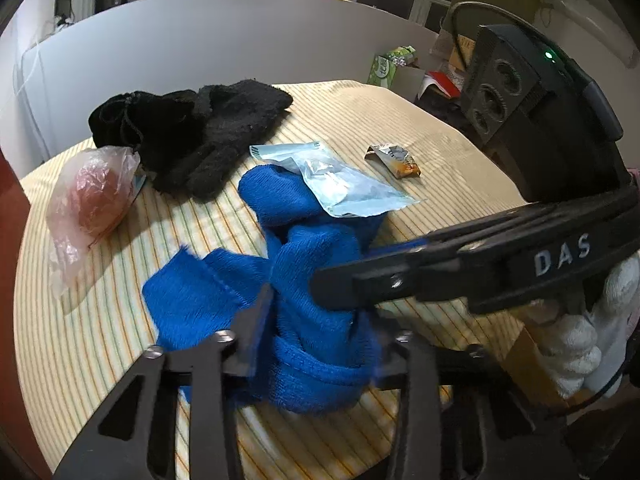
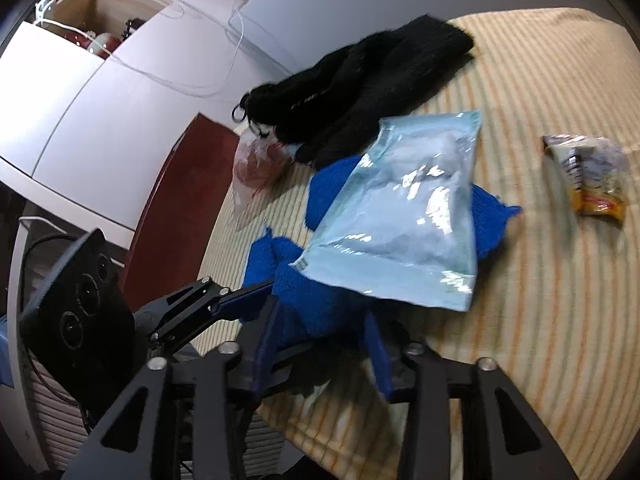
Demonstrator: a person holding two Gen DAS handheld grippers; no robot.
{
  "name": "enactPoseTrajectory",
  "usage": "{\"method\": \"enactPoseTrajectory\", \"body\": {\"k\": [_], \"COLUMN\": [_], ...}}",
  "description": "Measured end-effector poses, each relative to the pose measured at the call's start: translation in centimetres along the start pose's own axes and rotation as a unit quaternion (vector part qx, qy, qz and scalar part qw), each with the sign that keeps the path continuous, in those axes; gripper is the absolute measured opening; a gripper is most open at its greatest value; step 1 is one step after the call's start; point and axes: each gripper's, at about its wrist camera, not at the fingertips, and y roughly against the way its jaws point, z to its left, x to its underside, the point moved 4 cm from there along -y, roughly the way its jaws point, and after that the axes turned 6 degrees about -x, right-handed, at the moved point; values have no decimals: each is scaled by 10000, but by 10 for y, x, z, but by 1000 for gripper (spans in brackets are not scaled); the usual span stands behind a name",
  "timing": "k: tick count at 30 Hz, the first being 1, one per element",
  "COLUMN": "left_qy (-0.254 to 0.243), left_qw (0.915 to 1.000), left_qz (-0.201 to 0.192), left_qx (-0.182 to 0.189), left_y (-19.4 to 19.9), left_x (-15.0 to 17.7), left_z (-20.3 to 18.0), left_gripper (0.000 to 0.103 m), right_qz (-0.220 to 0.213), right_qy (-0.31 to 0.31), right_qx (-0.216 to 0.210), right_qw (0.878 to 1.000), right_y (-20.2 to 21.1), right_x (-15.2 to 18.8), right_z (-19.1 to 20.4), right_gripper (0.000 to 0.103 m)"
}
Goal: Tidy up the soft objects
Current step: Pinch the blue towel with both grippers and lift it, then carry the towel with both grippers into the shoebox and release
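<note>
A crumpled blue cloth (image 1: 312,272) lies on the striped tablecloth (image 1: 100,340). My left gripper (image 1: 318,332) is shut on the near end of it, the fabric bunched between the fingers. My right gripper (image 1: 332,288) reaches in from the right, held by a white-gloved hand (image 1: 580,344). In the right wrist view its jaws (image 2: 322,340) pinch the blue cloth (image 2: 320,304) too, and the left gripper (image 2: 240,296) comes in from the left. A light blue plastic packet (image 1: 340,184) (image 2: 400,220) rests on top of the cloth.
Black fuzzy fabric (image 1: 200,132) (image 2: 360,80) sits at the back of the table. A pink plastic bag (image 1: 92,200) lies left, a snack wrapper (image 1: 394,158) (image 2: 588,176) right. A green box (image 1: 382,68) and clutter stand beyond the far right edge.
</note>
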Motion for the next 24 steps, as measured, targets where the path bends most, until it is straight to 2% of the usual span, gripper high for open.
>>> {"method": "enactPoseTrajectory", "body": {"k": [3, 14, 24], "left_qy": [-9, 118, 213], "left_qw": [10000, 9987, 9959], "left_qz": [-58, -491, -873], "left_qx": [-34, -4, -123], "left_y": [2, 53, 102], "left_x": [-1, -8, -1], "left_z": [-2, -3, -10], "left_gripper": [30, 29, 29], "right_qz": [54, -169, -304], "right_qy": [-68, 49, 437], "right_qx": [-117, -504, -707], "right_qw": [9999, 9986, 9961], "right_y": [-5, 21, 45], "right_x": [0, 3, 23], "right_z": [3, 35, 80], "right_gripper": [25, 24, 24]}}
